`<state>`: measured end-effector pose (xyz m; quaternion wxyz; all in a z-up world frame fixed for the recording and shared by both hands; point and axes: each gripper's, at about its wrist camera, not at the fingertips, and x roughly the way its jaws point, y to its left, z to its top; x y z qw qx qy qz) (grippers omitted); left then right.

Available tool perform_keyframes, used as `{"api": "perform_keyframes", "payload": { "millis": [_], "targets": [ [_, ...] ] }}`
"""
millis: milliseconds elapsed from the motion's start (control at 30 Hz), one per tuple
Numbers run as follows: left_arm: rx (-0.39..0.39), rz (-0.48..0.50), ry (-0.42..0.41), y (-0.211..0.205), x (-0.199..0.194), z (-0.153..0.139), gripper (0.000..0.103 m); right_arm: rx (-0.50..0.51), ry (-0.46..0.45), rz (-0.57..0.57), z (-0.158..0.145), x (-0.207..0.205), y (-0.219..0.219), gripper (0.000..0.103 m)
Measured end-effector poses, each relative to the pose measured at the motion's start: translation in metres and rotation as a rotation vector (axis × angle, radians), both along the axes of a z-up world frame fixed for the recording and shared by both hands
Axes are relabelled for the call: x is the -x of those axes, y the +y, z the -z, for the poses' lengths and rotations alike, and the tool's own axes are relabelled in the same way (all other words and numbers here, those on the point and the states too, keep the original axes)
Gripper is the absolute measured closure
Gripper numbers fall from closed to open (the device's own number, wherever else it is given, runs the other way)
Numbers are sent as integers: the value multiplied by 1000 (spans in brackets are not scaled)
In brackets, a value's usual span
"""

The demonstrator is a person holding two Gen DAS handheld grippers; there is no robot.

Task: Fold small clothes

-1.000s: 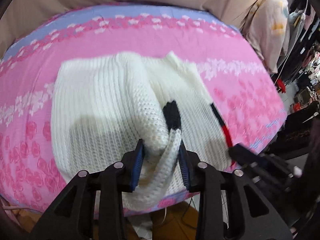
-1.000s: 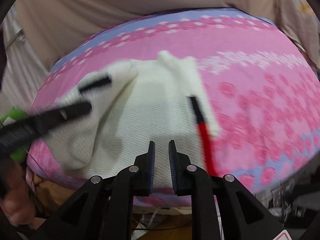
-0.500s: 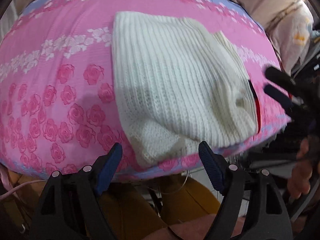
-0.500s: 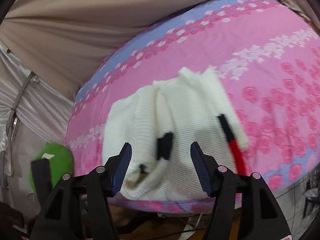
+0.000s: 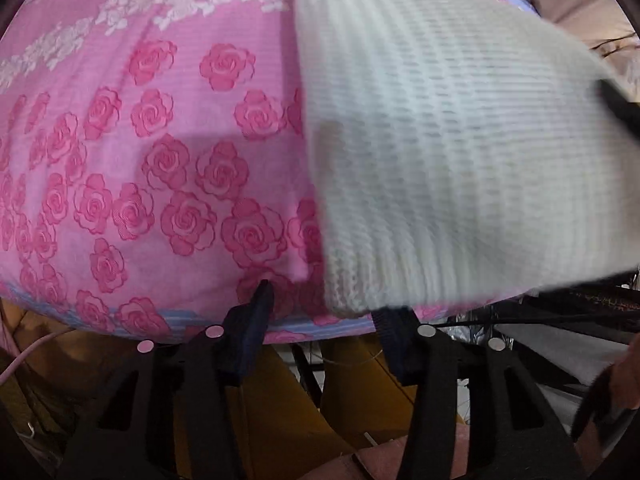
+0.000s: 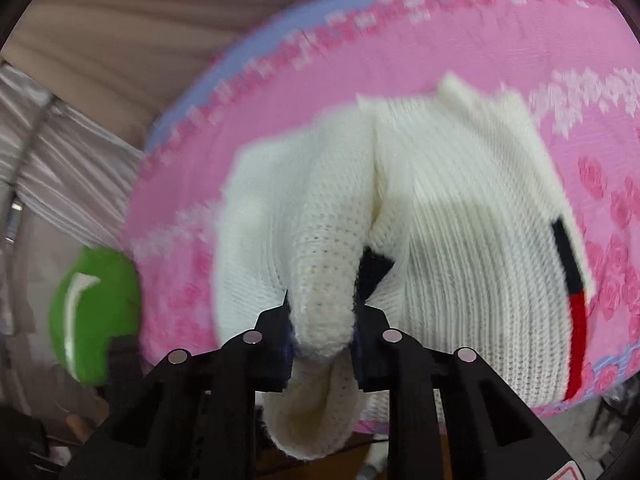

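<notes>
Right gripper [image 6: 322, 330] jaws clamp the sleeve [image 6: 320, 276], which runs straight ahead; left gripper [image 5: 324, 312] jaws wide, at the sweater [image 5: 452, 152] corner.

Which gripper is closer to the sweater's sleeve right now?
Right. The right gripper is clamped on the white sleeve. The left gripper is open at the sweater's near hem corner, holding nothing.
</notes>
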<state>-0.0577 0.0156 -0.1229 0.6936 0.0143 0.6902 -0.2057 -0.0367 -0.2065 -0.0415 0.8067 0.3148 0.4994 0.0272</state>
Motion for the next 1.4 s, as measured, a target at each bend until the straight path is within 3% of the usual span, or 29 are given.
{"api": "perform_keyframes", "payload": {
  "millis": [100, 167, 200, 267, 333, 367, 433, 533, 600, 633, 700, 767, 833, 933, 1000, 1067, 1133, 1167, 1233, 1400],
  "targets": [
    [22, 55, -42, -12, 6, -10, 53, -60, -168, 48, -46, 25, -27, 84],
    [1, 120, -71, -27, 14, -15, 52, 11, -191, 108, -54, 47, -46, 84],
    [-5, 145, -81, -33, 16, -16, 52, 56, -169, 131, -48, 54, -53, 84],
    [-5, 178, -106, -41, 21, -21, 52, 196, -41, 158, -10, 60, -67, 83],
    [-9, 200, -161, -50, 26, -33, 54, 189, 124, 170, 47, 61, -83, 82],
    [-7, 204, -192, -55, 27, -39, 53, 124, 130, 200, 60, 68, -88, 81],
    [8, 194, -241, -50, 27, -52, 51, 65, 90, 233, 55, 75, -89, 74],
    [40, 162, -248, -51, 19, -60, 49, 101, 40, 227, 37, 75, -84, 65],
    [48, 151, -225, -45, 15, -62, 49, 98, 22, 204, 35, 71, -85, 53],
    [52, 152, -211, -38, 13, -63, 48, 90, 32, 199, 41, 66, -87, 52],
    [36, 169, -182, -40, 13, -59, 43, 70, 66, 187, 52, 62, -89, 57],
    [-2, 195, -150, -40, 15, -56, 42, 50, 89, 170, 58, 54, -85, 78],
    [10, 175, -139, -32, 15, -59, 42, 76, 22, 149, 36, 50, -80, 82],
    [66, 139, -167, -18, 14, -76, 41, 96, -201, 126, -35, 65, -76, 83],
    [105, 121, -189, -12, 14, -86, 38, 144, -259, 123, -55, 72, -79, 83],
    [112, 98, -209, -10, 12, -88, 34, 205, -173, 141, -31, 69, -93, 81],
    [87, 87, -207, -12, 9, -84, 34, 239, 33, 119, 32, 60, -108, 80],
    [69, 83, -211, -14, 7, -82, 34, 215, 89, 137, 51, 64, -113, 78],
    [48, 98, -250, -21, 9, -84, 34, 95, 15, 212, 45, 82, -117, 73],
    [-19, 170, -282, -46, 11, -80, 34, 151, -49, 211, 3, 117, -98, 69]
  ]
}}
